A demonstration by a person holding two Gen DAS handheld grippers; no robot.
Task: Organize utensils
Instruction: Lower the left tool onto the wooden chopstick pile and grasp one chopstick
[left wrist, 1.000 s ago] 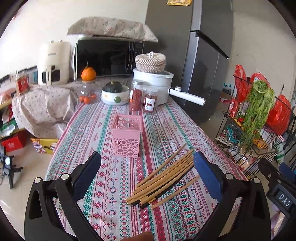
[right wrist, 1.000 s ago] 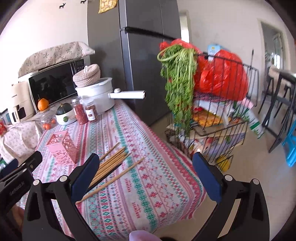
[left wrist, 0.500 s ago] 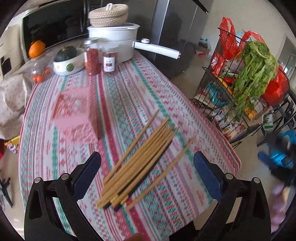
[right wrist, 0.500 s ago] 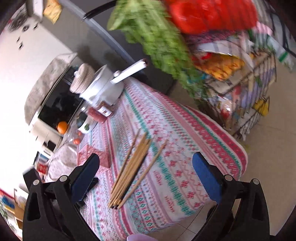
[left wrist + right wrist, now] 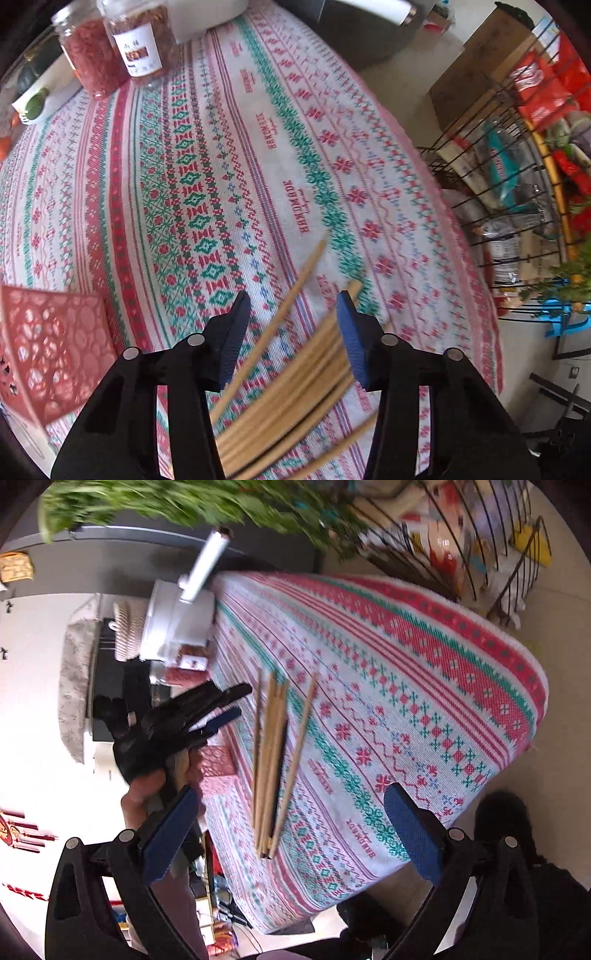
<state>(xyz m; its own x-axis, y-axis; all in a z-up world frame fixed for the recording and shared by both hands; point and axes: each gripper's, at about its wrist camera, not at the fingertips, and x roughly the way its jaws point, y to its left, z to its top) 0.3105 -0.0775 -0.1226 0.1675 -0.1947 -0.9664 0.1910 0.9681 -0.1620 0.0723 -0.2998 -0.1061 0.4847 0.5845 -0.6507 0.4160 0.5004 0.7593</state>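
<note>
Several wooden chopsticks (image 5: 295, 373) lie in a bundle on the patterned tablecloth (image 5: 207, 155). My left gripper (image 5: 293, 334) hovers low over their far ends, jaws partly open around them, not clamped. A pink perforated basket (image 5: 44, 343) stands on the cloth to the left. In the right wrist view the chopsticks (image 5: 273, 760) lie mid-table with the left gripper (image 5: 225, 705) beside their far ends and the pink basket (image 5: 218, 768) behind it. My right gripper (image 5: 291, 838) is wide open and empty, held off the table's near edge.
Two jars of red spice (image 5: 110, 48) and a white pot with a long handle (image 5: 177, 624) stand at the table's far end. A wire rack (image 5: 524, 155) of bags and greens stands close to the table's right side. A microwave is behind the pot.
My left gripper has dropped down and forward to the chopsticks and narrowed its jaws. My right gripper has rolled sideways and swung off the table's edge, still wide open.
</note>
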